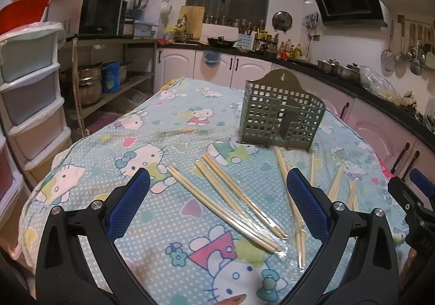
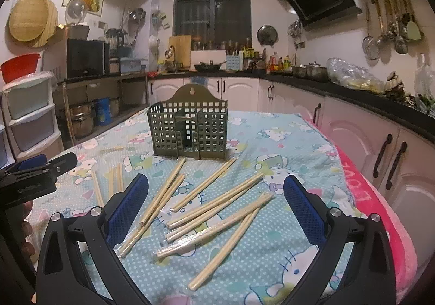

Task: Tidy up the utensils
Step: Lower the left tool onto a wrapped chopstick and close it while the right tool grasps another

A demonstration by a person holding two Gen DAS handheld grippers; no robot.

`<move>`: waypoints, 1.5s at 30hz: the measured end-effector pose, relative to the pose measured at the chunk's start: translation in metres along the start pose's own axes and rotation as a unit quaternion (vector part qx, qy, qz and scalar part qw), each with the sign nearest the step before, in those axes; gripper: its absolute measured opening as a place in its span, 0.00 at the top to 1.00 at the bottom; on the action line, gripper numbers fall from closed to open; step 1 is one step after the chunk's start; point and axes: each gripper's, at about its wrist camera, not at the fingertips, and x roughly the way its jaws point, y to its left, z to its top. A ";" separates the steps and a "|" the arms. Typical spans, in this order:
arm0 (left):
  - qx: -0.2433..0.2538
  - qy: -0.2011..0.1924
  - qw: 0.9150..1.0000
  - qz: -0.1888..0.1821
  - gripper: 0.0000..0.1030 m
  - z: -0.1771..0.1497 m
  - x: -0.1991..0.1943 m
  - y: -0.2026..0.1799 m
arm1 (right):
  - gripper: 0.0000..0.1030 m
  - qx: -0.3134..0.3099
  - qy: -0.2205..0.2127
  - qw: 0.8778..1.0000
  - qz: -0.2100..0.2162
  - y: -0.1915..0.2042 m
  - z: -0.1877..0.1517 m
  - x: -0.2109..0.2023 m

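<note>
Bamboo chopsticks (image 2: 214, 212) lie scattered across the tabletop (image 2: 272, 142), most of them loose and crossing one another at odd angles, one pair (image 2: 206, 234) sealed in a clear wrapper. A few more (image 1: 231, 196) lie off to the left side, roughly parallel, under what looks like clear film over the cloth. Just behind the pile stands the green perforated utensil holder (image 2: 190, 128) — upright, with a divider splitting it into compartments, and nothing that I can make out inside. The nearest chopstick tips almost reach its base.

The tabletop is covered with a pale blue cartoon-cat cloth (image 1: 130, 147), a pink towel (image 2: 380, 209) showing along its right edge.

The right claw (image 2: 216, 188) hovers over the main pile, its blue-padded fingers spread wide and gripping nothing. The left claw (image 1: 217, 182) hangs above the left-hand sticks, likewise wide apart and empty; the right-hand view catches it at the left edge, with fingertips of a hand (image 2: 27, 234) beneath it.

Around the tabletop runs a kitchen — dark counter (image 2: 339, 84), white cabinets (image 2: 299, 103), a stack of plastic drawers (image 1: 30, 93) at the left.
</note>
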 end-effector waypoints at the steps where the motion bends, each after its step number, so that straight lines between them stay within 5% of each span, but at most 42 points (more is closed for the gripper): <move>1: -0.002 0.003 1.000 0.001 0.10 0.000 0.002 0.002 | 0.06 -0.002 0.005 1.000 0.002 0.000 0.002 0.004; 12: -0.041 0.069 0.997 0.013 0.10 0.005 0.032 0.039 | 0.06 -0.016 0.075 0.997 0.033 0.008 0.025 0.055; 26: -0.084 0.137 0.987 0.005 0.12 0.021 0.075 0.063 | 0.06 -0.009 0.139 0.990 -0.007 -0.009 0.046 0.131; 37: -0.132 0.197 0.971 -0.035 0.36 0.019 0.107 0.065 | 0.07 0.031 0.222 0.974 -0.020 -0.038 0.045 0.204; 45: -0.157 0.235 0.958 -0.043 0.57 0.011 0.127 0.063 | 0.31 0.052 0.262 0.964 -0.015 -0.042 0.039 0.241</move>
